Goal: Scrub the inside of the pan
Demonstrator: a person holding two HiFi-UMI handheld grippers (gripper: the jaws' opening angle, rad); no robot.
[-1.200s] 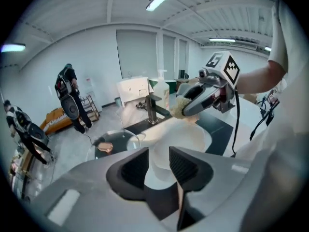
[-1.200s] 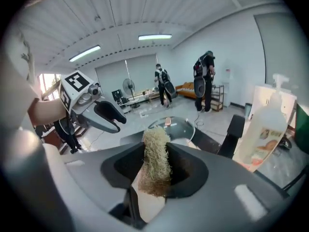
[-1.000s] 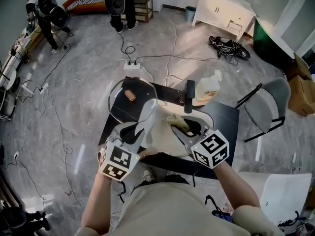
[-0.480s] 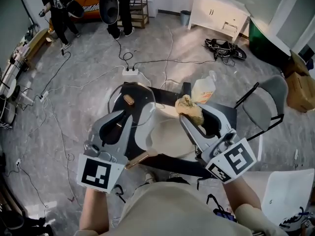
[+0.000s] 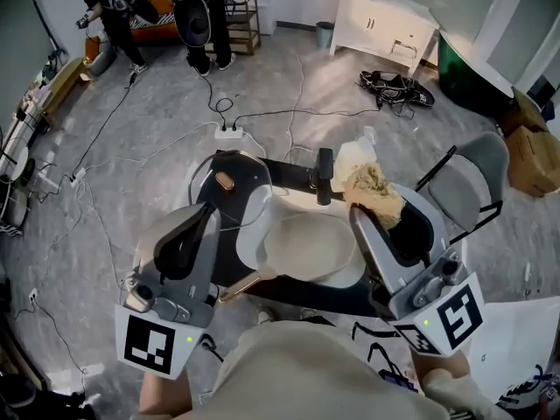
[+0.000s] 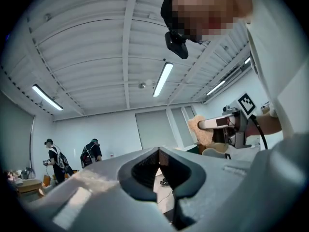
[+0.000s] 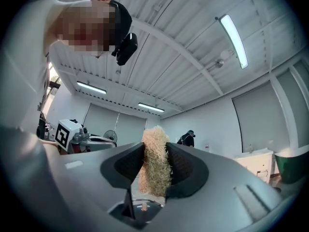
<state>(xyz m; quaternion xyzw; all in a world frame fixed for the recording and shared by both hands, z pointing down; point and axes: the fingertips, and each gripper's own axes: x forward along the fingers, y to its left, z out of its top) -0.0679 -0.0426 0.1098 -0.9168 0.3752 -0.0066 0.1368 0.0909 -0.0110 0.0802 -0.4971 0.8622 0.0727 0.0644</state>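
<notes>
My left gripper at near left, jaws just closed tip to tip with nothing between them, my right gripper at near right clamped on a tan scrubber, cream pan lying between both on the black table, glass lid at its left

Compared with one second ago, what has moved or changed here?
Both grippers rose away from the pan and tipped up toward level. The right gripper carried the scrubber out of the pan, shut on it. The left gripper jaws have just been closing, on nothing. Pan, glass lid and bottle stayed put.
</notes>
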